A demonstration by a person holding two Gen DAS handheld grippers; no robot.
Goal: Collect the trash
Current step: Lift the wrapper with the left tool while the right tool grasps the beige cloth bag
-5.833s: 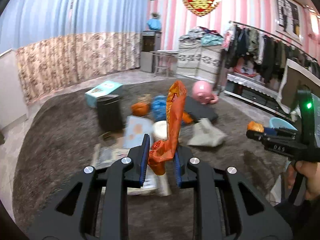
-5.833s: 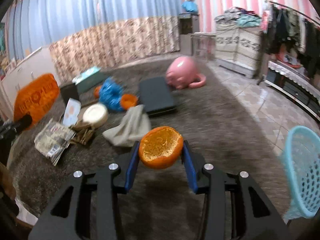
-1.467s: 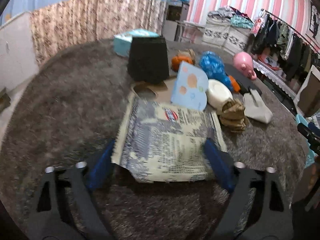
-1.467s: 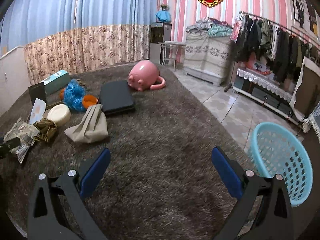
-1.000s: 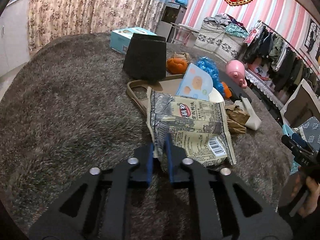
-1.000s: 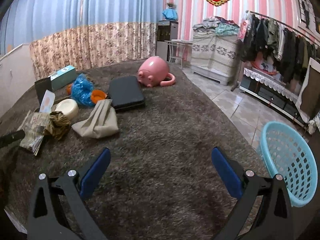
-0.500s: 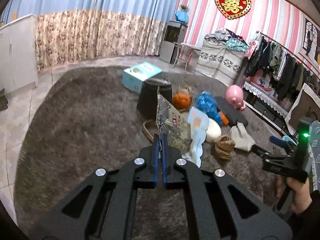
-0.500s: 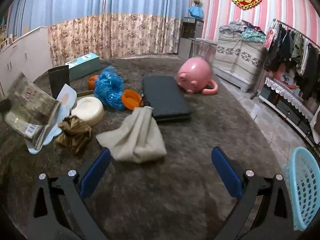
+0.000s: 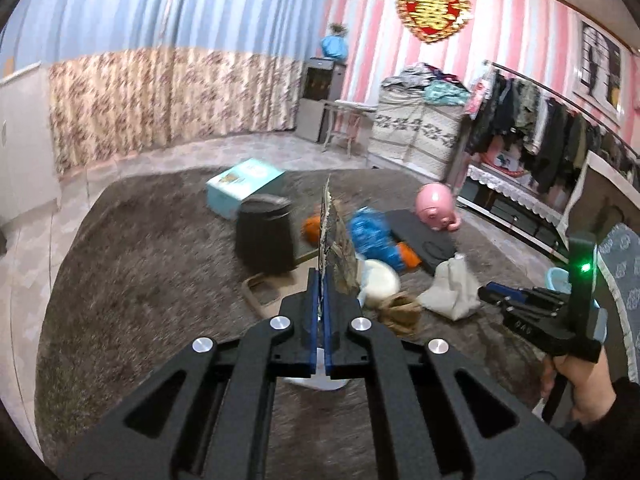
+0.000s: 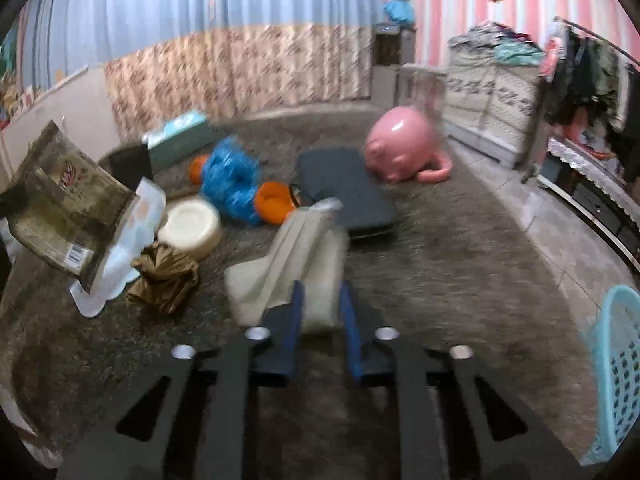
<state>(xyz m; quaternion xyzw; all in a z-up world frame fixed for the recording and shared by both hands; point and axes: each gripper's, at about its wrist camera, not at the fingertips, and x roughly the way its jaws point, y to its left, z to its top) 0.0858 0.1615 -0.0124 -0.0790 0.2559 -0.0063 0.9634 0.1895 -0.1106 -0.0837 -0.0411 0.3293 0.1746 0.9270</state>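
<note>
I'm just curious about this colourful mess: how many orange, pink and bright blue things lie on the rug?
Orange: 2 (cup-shaped piece, round lump)
Pink: 1 (pig toy)
Bright blue: 1 (crumpled bag)
Total: 4

My right gripper point(image 10: 320, 308) points down at the brown carpet point(image 10: 460, 264), and its jaws have just been closing, with the near end of the beige cloth bag point(image 10: 288, 264) between the blue pads; I cannot tell whether they press on it. Left of the bag lies a crumpled brown paper wad point(image 10: 164, 276), beside a white bowl point(image 10: 192, 226). A printed snack packet point(image 10: 64, 208) hangs in the air at the far left. Behind the bag sit a blue plastic bag point(image 10: 230, 184), an orange peel cup point(image 10: 274, 200) and a dark flat cushion point(image 10: 344, 188). A pink piggy bank point(image 10: 400, 154) rests beyond it. The light blue basket point(image 10: 620, 364) stands at the right edge.
</note>
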